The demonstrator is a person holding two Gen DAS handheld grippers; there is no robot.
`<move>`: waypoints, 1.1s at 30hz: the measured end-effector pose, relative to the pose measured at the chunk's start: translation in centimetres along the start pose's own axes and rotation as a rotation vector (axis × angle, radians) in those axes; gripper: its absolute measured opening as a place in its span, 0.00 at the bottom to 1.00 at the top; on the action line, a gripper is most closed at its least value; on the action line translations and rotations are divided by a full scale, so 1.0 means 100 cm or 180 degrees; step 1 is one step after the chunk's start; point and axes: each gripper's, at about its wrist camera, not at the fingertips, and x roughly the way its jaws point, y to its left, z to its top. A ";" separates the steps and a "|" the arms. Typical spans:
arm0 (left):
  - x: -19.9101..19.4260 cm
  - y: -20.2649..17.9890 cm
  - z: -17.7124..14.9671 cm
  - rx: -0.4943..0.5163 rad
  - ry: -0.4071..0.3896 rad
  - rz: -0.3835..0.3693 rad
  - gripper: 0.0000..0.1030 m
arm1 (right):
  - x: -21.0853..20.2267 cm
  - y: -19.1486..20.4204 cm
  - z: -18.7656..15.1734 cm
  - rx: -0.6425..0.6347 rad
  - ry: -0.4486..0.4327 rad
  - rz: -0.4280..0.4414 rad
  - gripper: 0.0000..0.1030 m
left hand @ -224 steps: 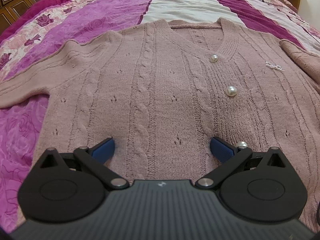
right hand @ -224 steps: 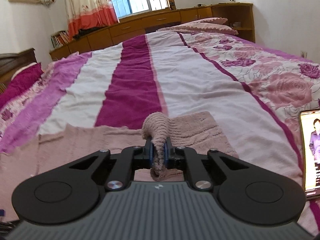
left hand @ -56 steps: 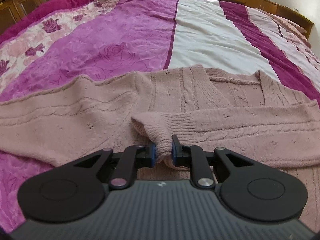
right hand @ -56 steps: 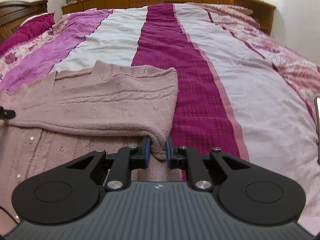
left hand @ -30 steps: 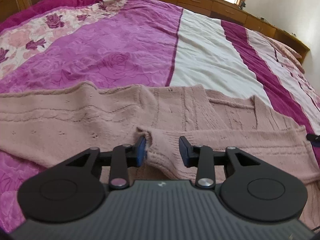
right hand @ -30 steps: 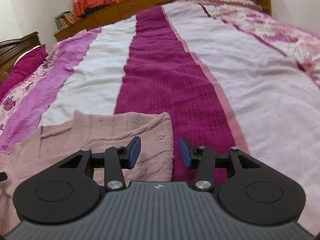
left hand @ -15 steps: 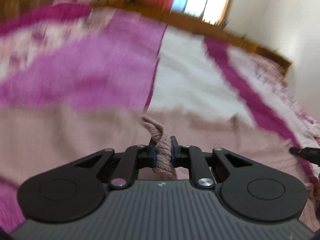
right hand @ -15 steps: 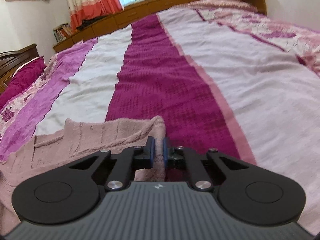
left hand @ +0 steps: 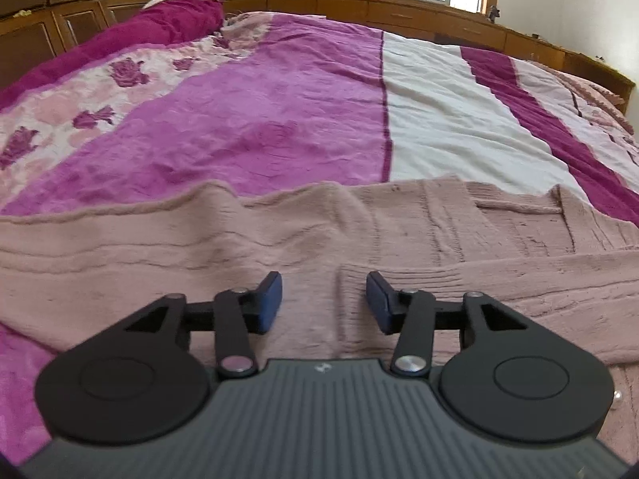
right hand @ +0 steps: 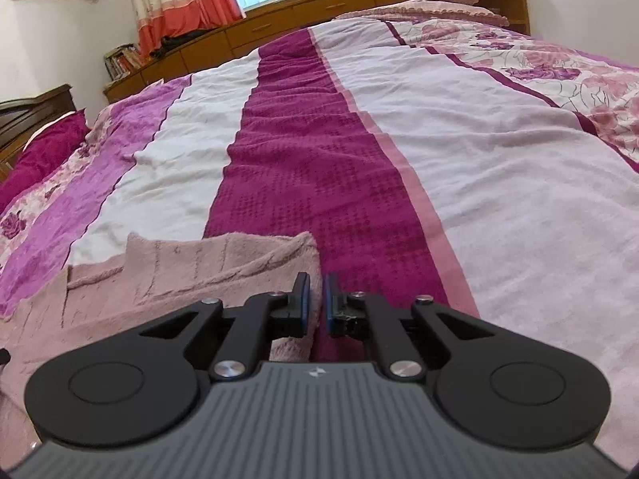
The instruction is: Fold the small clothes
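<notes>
A dusty-pink knit cardigan [left hand: 359,231] lies flat on the bed. One sleeve is folded across its front, and the ribbed cuff [left hand: 347,291] rests between the fingers of my left gripper [left hand: 323,303], which is open and holds nothing. The other sleeve [left hand: 100,247] stretches out to the left. In the right wrist view the cardigan's folded right edge [right hand: 239,263] lies on the bedspread. My right gripper [right hand: 315,307] is shut on that edge, its blue pads [right hand: 304,299] pinching the knit.
A bedspread striped in purple, white and magenta [left hand: 279,127] covers the bed [right hand: 439,159]. A wooden headboard [left hand: 80,20] is at the far left. Low wooden cabinets [right hand: 319,12] run under the window. A pillow [right hand: 431,4] lies at the far right.
My left gripper was shut on the sleeve cuff half a second ago; it has opened and the cuff lies flat on the cardigan. My right gripper stays shut on the cardigan's right edge.
</notes>
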 end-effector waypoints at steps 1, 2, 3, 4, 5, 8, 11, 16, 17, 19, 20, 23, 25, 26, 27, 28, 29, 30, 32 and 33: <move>-0.002 0.003 0.002 -0.0017 0.0008 -0.0002 0.47 | -0.004 0.001 0.001 -0.0021 0.0011 0.0010 0.08; -0.006 0.005 0.004 -0.0038 0.0009 -0.0016 0.47 | -0.010 0.001 0.001 -0.0043 0.0022 0.0025 0.10; -0.010 0.005 0.006 -0.0044 0.0004 -0.0043 0.47 | -0.016 0.002 0.001 -0.0065 0.0030 0.0041 0.14; -0.014 0.003 0.006 -0.0041 -0.0004 -0.0067 0.47 | -0.022 0.002 0.001 -0.0080 0.0031 0.0050 0.16; -0.018 0.001 0.007 -0.0034 -0.0013 -0.0097 0.47 | -0.029 0.003 0.001 -0.0098 0.0040 0.0056 0.17; -0.028 -0.011 0.007 0.0040 0.0000 -0.0161 0.47 | -0.053 0.007 -0.004 -0.0157 0.0062 0.0144 0.17; -0.033 -0.025 0.004 0.0134 0.0018 -0.0237 0.47 | -0.074 0.018 -0.014 -0.0304 0.0109 0.0269 0.17; -0.032 -0.039 -0.006 0.0221 0.0108 -0.0265 0.47 | -0.095 0.043 -0.036 -0.0567 0.0203 0.0482 0.17; -0.030 -0.040 -0.008 0.0226 0.0142 -0.0246 0.47 | -0.097 0.047 -0.041 -0.0590 0.0233 0.0497 0.17; -0.026 -0.040 -0.012 0.0238 0.0201 -0.0193 0.47 | -0.095 0.050 -0.048 -0.0583 0.0302 0.0480 0.17; -0.024 -0.040 -0.013 0.0254 0.0219 -0.0158 0.47 | -0.092 0.051 -0.052 -0.0563 0.0341 0.0451 0.17; -0.019 -0.040 -0.015 0.0284 0.0249 -0.0088 0.53 | -0.082 0.047 -0.062 -0.0432 0.0440 0.0373 0.17; -0.015 -0.036 -0.015 0.0207 0.0304 -0.0097 0.55 | -0.077 0.045 -0.067 -0.0362 0.0447 0.0354 0.18; -0.015 -0.034 -0.015 0.0156 0.0308 -0.0109 0.55 | -0.076 0.044 -0.069 -0.0349 0.0427 0.0349 0.18; -0.015 -0.033 -0.015 0.0129 0.0310 -0.0119 0.55 | -0.077 0.045 -0.071 -0.0347 0.0406 0.0341 0.20; -0.016 -0.032 -0.015 0.0127 0.0311 -0.0121 0.55 | -0.076 0.044 -0.070 -0.0343 0.0397 0.0348 0.26; -0.018 -0.032 -0.015 0.0132 0.0314 -0.0117 0.55 | -0.076 0.044 -0.070 -0.0332 0.0391 0.0380 0.30; -0.020 -0.033 -0.014 0.0138 0.0320 -0.0111 0.55 | -0.077 0.044 -0.070 -0.0309 0.0389 0.0431 0.41; -0.025 -0.033 -0.013 0.0134 0.0330 -0.0102 0.56 | -0.082 0.046 -0.069 -0.0280 0.0382 0.0541 0.53; -0.028 -0.032 -0.012 0.0123 0.0339 -0.0090 0.57 | -0.084 0.048 -0.068 -0.0289 0.0368 0.0548 0.56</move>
